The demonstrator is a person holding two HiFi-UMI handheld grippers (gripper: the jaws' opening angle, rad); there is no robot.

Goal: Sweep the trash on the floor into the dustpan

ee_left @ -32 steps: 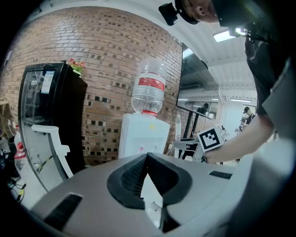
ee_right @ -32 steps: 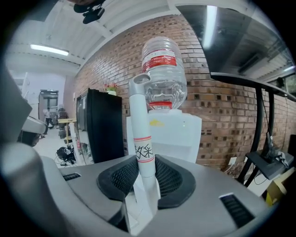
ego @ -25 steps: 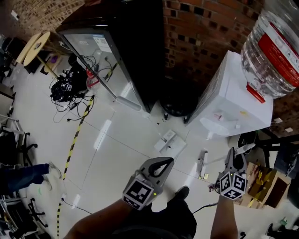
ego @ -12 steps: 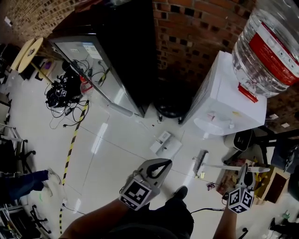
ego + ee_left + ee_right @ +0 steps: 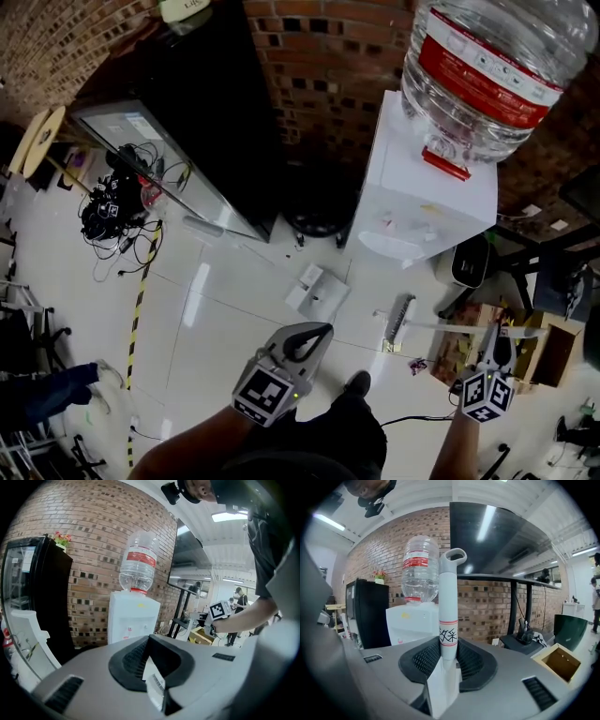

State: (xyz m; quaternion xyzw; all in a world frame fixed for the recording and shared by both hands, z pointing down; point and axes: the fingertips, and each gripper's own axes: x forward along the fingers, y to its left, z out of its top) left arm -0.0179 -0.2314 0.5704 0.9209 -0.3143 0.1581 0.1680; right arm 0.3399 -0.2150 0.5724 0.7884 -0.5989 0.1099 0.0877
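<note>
Right gripper (image 5: 495, 345) (image 5: 443, 667): its jaws are pinching the white handle of the broom (image 5: 398, 321) (image 5: 447, 620), near the looped end.
Left gripper (image 5: 314, 337) (image 5: 157, 686): its jaws are pressing together on nothing, hovering over the floor (image 5: 234, 309), well apart from the broom.
Broom place: the brush is resting on the tiles, ahead and left of the right gripper.
Broom axis: in the head view the handle is running left to right, with the brush at its left end. In the right gripper view it is standing upright, loop on top.
Trash (image 5: 413, 366): small bits are lying near the brush's near end, between the two grippers.
White flat piece (image 5: 314, 289): it is lying left of the brush, ahead of the left gripper. I cannot tell whether it is a dustpan.
Around: a dispenser (image 5: 427, 202) carrying a bottle (image 5: 487, 56) is standing just behind the brush, against a brick wall (image 5: 319, 56). A black cabinet (image 5: 216, 112) is standing left of it, and a box (image 5: 553, 352) is sitting right of the right gripper.
</note>
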